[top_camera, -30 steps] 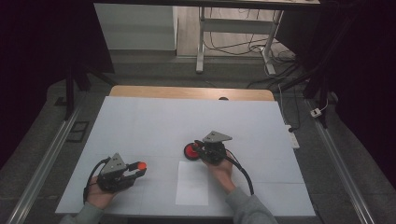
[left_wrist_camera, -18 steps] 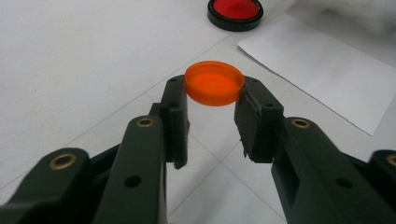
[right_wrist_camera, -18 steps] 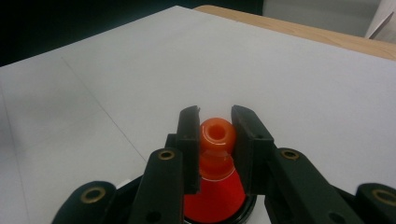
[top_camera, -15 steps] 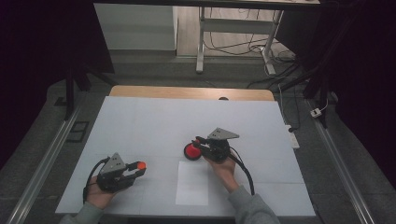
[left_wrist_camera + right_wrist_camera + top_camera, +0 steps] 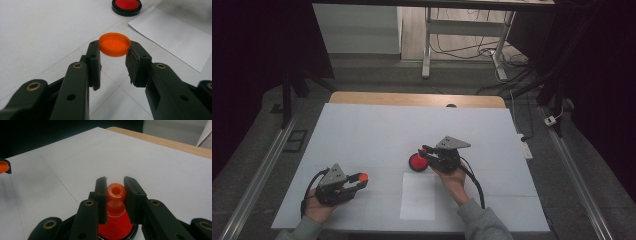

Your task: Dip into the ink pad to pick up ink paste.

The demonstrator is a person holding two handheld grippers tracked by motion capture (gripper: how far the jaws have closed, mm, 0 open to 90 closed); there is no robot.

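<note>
Evidently the work is fitting the orange cap (image 5: 114, 44) back onto the red bottle (image 5: 115, 216), and both pieces are already in hand. The cap sits low and left of centre in the high view, clamped flat between the jaws of the left gripper (image 5: 357, 183), held by its rim with its open face hard to judge from this angle. The bottle stands just below the middle of the high view, its black-rimmed base on the surface (image 5: 372, 135), and the right gripper (image 5: 115, 195) has its jaws shut on the narrow orange neck just under the open spout. The two are well apart, with a loose white sheet of paper (image 5: 418, 196) lying between and below them.

To do this well, I would keep the bottle upright and steady, since a grip so high on a soft neck could let it tip. The cap should travel level, arrive directly over the spout, and come down square before any twist or press. Approaching from the side risks knocking the spout against the right jaws, so leave room above them. Checking the cap's hollow faces down first seems wise.
</note>
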